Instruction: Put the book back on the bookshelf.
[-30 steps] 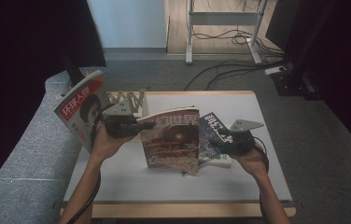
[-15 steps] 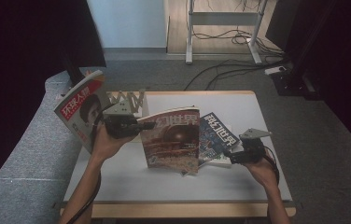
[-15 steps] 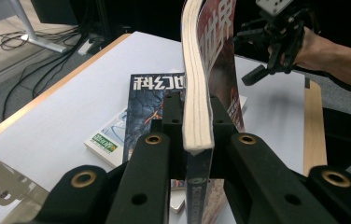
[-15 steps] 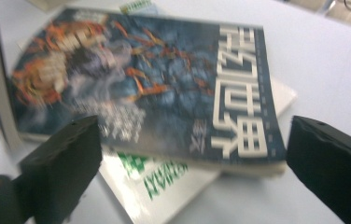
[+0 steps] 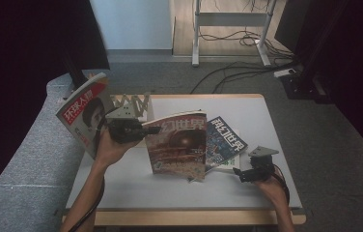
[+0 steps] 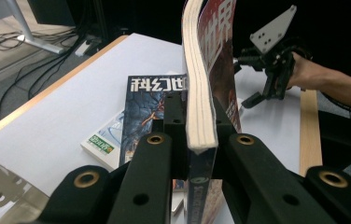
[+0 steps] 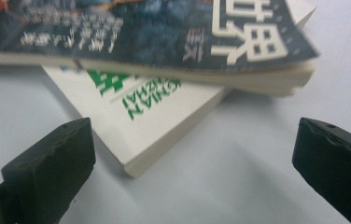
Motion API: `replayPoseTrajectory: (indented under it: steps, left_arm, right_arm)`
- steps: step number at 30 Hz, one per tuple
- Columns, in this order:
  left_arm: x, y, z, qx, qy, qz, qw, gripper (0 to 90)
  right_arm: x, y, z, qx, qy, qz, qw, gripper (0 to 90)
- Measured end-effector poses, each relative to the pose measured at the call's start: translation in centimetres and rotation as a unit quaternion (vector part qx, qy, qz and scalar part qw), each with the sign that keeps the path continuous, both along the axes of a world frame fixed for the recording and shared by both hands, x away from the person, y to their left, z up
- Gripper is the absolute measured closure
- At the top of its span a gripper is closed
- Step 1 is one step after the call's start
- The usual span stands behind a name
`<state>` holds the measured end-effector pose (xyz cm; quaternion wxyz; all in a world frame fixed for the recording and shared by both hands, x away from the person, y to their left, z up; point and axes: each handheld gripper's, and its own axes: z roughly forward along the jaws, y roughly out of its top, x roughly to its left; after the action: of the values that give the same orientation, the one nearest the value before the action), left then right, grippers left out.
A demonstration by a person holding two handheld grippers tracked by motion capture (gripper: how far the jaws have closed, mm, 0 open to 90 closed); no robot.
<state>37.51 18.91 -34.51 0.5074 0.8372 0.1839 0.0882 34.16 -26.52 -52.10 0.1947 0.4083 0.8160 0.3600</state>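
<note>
My left gripper (image 5: 138,130) is shut on the spine edge of a brown-red magazine (image 5: 177,145), which it holds upright over the table's middle. In the left gripper view its jaws clamp that magazine (image 6: 201,93). A blue magazine (image 5: 224,140) lies flat to the right, on top of a white book (image 5: 225,166). My right gripper (image 5: 242,175) sits low near the table's front right. Its jaws have just been opening and now stand wide apart. The right gripper (image 7: 192,154) faces the white book's (image 7: 141,121) corner without touching it, under the blue magazine (image 7: 164,32).
A red magazine (image 5: 83,113) leans upright at the table's left edge beside a wooden folding rack (image 5: 133,102). The white table (image 5: 247,108) has bare room at the back right and along the front. A grey sofa (image 5: 30,159) borders the left side.
My right gripper has opened and let go of the blue magazine, which now lies flat. That hand drew back and down toward the front right. The left gripper has kept still.
</note>
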Motion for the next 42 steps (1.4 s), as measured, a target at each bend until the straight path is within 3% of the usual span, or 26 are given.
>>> replayPoseTrajectory:
  steps: [5, 8, 20, 42]
  left_arm:
    - [0.3, 0.0, 0.1, -0.014, 0.012, 0.012, 0.9998, 83.8]
    - [0.3, -0.1, 0.4, -0.016, 0.01, 0.021, 0.9996, 83.9]
    - [-0.2, 0.1, 1.6, -0.025, 0.016, 0.031, 0.9991, 84.1]
    - [-1.9, 3.4, 4.7, -0.025, 0.008, 0.08, 0.9965, 84.1]
  right_arm:
    - [-0.1, 0.1, -1.0, -0.012, 0.008, -0.001, 0.9999, 0.0]
    - [-0.1, 0.1, -1.4, -0.016, 0.013, 0.0, 0.9998, 0.0]
    - [0.0, -0.1, -1.6, -0.003, 0.021, 0.0, 0.9998, 0.0]
    - [0.0, -0.2, -1.6, -0.001, 0.022, -0.001, 0.9998, 0.0]
